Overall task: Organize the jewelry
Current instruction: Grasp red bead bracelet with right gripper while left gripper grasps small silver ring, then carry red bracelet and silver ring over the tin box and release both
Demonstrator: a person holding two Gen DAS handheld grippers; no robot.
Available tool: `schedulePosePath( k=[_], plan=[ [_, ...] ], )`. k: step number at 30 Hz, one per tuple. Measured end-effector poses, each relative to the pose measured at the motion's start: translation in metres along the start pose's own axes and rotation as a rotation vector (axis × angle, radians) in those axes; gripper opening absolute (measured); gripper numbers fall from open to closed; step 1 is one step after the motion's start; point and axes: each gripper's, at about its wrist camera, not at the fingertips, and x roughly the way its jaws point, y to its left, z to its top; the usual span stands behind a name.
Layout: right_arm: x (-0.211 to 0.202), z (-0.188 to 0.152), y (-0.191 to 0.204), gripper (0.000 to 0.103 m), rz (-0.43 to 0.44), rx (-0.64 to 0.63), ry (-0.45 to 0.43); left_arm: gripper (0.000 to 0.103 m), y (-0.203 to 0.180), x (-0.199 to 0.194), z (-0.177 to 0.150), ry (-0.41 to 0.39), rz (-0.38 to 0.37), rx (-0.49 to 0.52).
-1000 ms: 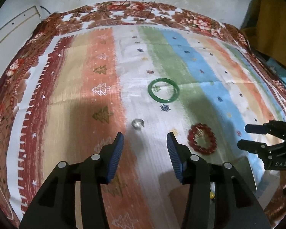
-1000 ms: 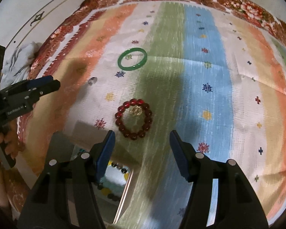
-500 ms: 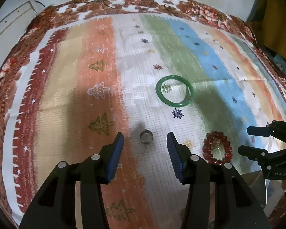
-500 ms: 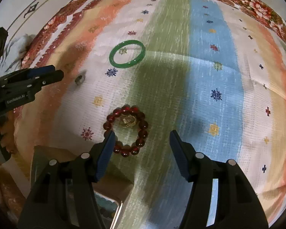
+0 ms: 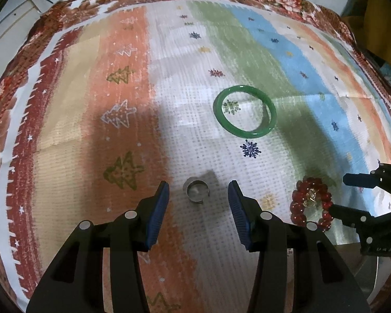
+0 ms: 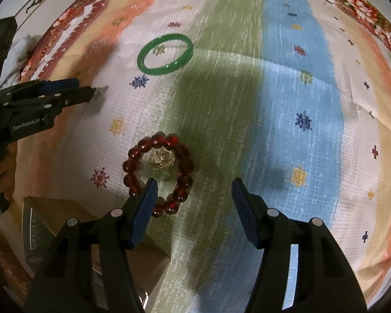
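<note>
A striped, patterned cloth [image 5: 169, 104] covers the worktop. The left gripper [image 5: 198, 203] points down with its jaws released on either side of a small silver ring [image 5: 196, 192], not touching it. A green bangle [image 5: 245, 114] lies farther off. The right gripper [image 6: 194, 195] hangs over a red bead bracelet [image 6: 157, 174] with a gold charm [image 6: 162, 159] inside; its jaws are closing, nothing pressed between them, one finger overlapping the beads. A box [image 6: 52, 216] sits near the cloth's edge.

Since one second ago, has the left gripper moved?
Yes. The left gripper came forward and down toward the silver ring, which now lies between its open fingers; the green bangle looms larger.
</note>
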Motion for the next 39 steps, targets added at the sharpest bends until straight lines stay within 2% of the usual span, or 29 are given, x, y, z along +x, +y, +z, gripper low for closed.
schedulePosePath(
  k=[5, 8, 12, 14, 15, 16, 22, 27, 39],
  plan=[
    [0.012, 0.001, 0.004, 0.05, -0.012, -0.013, 0.025, 0.047, -0.002, 0.007, 0.0, 0.017, 0.0, 0.01],
    [0.013, 0.003, 0.003, 0.042, -0.022, -0.015, 0.023, 0.039, -0.003, 0.012, -0.001, 0.032, 0.0, 0.022],
    [0.014, 0.005, 0.005, 0.024, -0.025, -0.022, 0.025, 0.032, -0.003, 0.017, -0.002, 0.042, 0.01, 0.036],
    [0.016, 0.006, 0.008, 0.021, -0.029, -0.04, 0.03, 0.028, -0.002, 0.017, -0.002, 0.041, 0.011, 0.031],
    [0.016, 0.006, 0.009, 0.018, -0.032, -0.045, 0.03, 0.023, -0.001, 0.017, -0.001, 0.039, 0.013, 0.03],
    [0.016, 0.006, 0.01, 0.018, -0.031, -0.047, 0.031, 0.02, -0.001, 0.018, -0.001, 0.038, 0.012, 0.029],
    [0.013, 0.006, 0.013, 0.017, -0.027, -0.069, 0.013, 0.02, 0.0, 0.015, -0.002, 0.025, 0.009, 0.022],
    [-0.01, 0.006, 0.022, 0.015, -0.049, -0.107, -0.068, 0.02, 0.001, 0.003, -0.002, -0.001, -0.009, 0.001],
    [-0.037, 0.011, 0.027, 0.015, -0.041, -0.089, -0.152, 0.02, -0.004, -0.022, -0.005, -0.053, -0.052, -0.01]
  ],
)
